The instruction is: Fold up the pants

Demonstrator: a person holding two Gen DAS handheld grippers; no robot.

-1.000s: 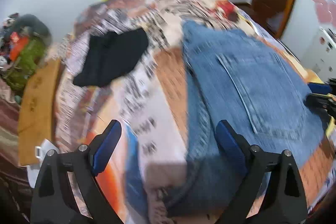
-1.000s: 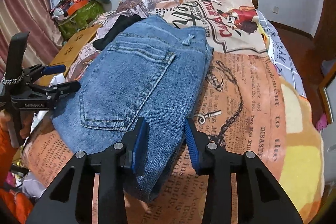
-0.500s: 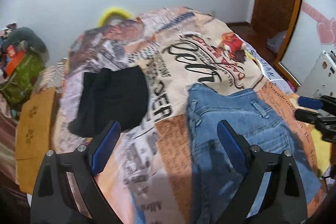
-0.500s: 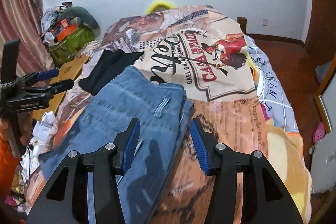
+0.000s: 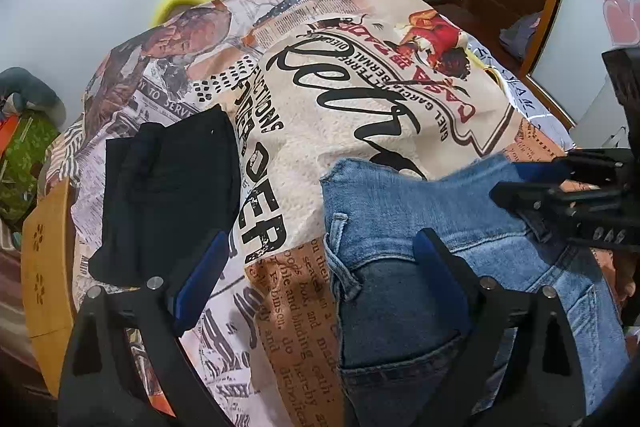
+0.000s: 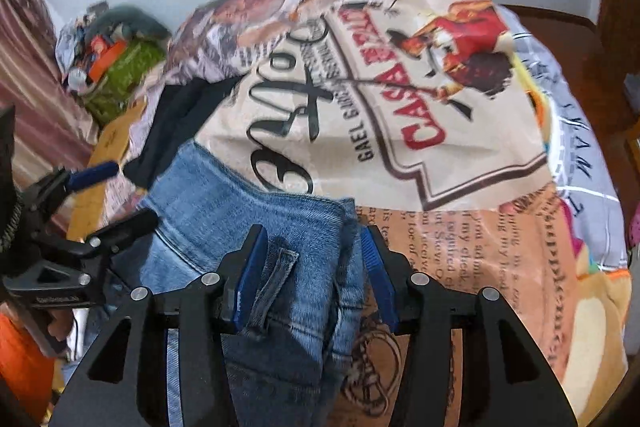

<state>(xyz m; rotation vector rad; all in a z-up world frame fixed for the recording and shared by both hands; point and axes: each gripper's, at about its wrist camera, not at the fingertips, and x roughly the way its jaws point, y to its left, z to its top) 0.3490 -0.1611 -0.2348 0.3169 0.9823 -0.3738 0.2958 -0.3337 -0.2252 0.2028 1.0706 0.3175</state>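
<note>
Jeans (image 6: 256, 227) lie partly folded at bed's (image 6: 500, 247) 6 o'clock edge w/ final fold left; right tongs (image 6: 310, 279) closing round waistband corner, left tongs (image 5: 320, 283) wide, empty.

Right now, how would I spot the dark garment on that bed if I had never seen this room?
Start at the printed poster-style bedspread covering the bed. Left of the blue denim jeans lies a folded black cloth garment, near the bed's edge. It is the only plain black item there.
</note>
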